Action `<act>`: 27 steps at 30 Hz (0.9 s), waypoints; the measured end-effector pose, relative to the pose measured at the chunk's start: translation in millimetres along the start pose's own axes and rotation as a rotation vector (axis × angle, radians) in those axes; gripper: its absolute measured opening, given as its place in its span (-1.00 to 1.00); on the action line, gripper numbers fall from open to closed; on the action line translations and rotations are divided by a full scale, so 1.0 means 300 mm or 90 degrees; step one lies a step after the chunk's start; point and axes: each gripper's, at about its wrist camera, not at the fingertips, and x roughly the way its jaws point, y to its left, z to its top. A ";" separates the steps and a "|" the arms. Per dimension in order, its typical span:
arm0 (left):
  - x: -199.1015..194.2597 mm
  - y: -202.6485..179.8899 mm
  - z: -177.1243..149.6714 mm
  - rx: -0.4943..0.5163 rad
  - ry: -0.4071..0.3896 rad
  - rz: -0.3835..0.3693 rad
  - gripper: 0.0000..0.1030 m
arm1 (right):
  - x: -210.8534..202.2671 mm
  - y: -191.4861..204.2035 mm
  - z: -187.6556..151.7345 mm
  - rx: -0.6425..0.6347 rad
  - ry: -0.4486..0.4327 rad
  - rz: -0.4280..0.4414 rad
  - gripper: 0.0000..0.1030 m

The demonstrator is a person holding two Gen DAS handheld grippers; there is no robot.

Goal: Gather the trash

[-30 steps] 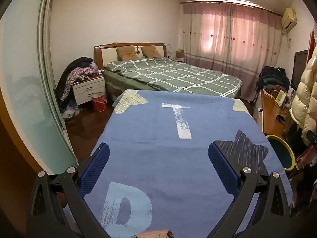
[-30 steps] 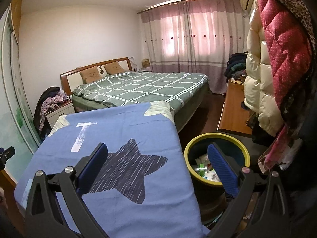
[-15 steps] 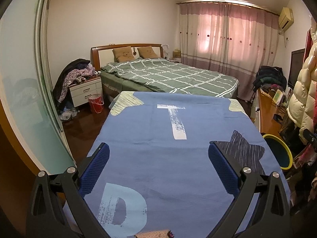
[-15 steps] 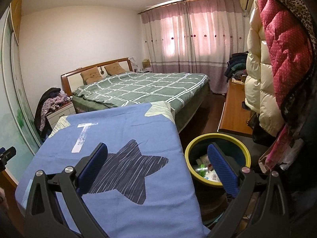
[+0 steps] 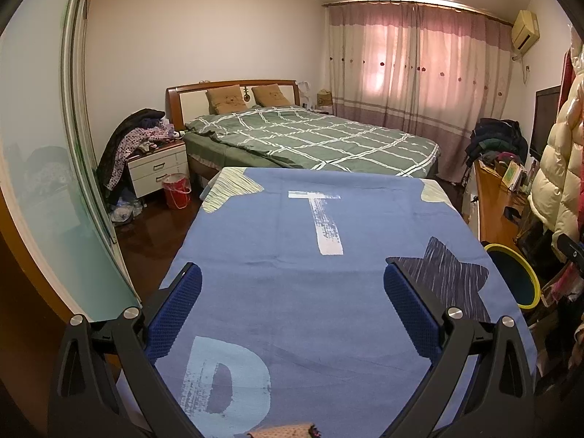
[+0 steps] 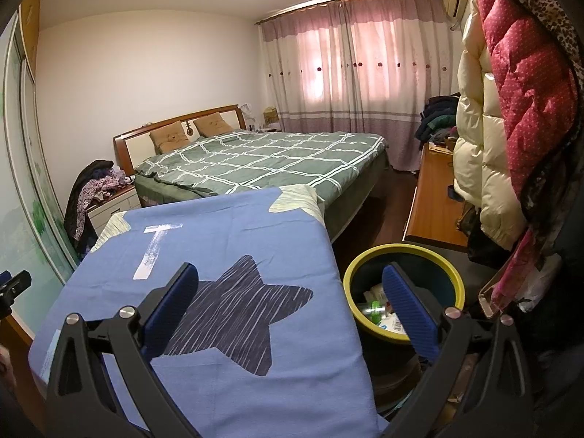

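A yellow-rimmed dark bin point(image 6: 403, 255) stands at the right edge of a table under a blue cloth point(image 6: 226, 248). Trash lies inside it: a clear bottle with a green cap point(image 6: 372, 306) and white wrappers point(image 6: 392, 323). My right gripper point(image 6: 292, 284) is open and empty, its right finger over the bin's mouth. My left gripper point(image 5: 292, 284) is open and empty above the blue cloth point(image 5: 292, 255). The bin point(image 5: 518, 277) shows at the right in the left wrist view. No loose trash shows on the cloth.
A green-checked bed point(image 5: 314, 138) lies beyond the table. A nightstand with clothes point(image 5: 157, 160) and a red bucket point(image 5: 177, 191) stand left. A wooden desk point(image 6: 434, 200) and hanging puffy coats point(image 6: 511, 109) crowd the right. A glass sliding door point(image 5: 47, 168) runs along the left.
The left gripper has drawn back and risen a little, so the cloth and bed sit lower in view. The right gripper has hardly moved. Both stay open.
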 end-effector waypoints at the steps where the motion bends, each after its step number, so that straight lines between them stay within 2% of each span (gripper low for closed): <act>1: -0.001 0.000 0.000 0.001 0.000 0.000 0.91 | 0.000 0.000 0.000 0.001 0.000 0.001 0.87; 27: 0.024 -0.005 0.009 -0.001 0.003 -0.001 0.91 | 0.021 -0.001 -0.010 0.006 0.007 0.005 0.87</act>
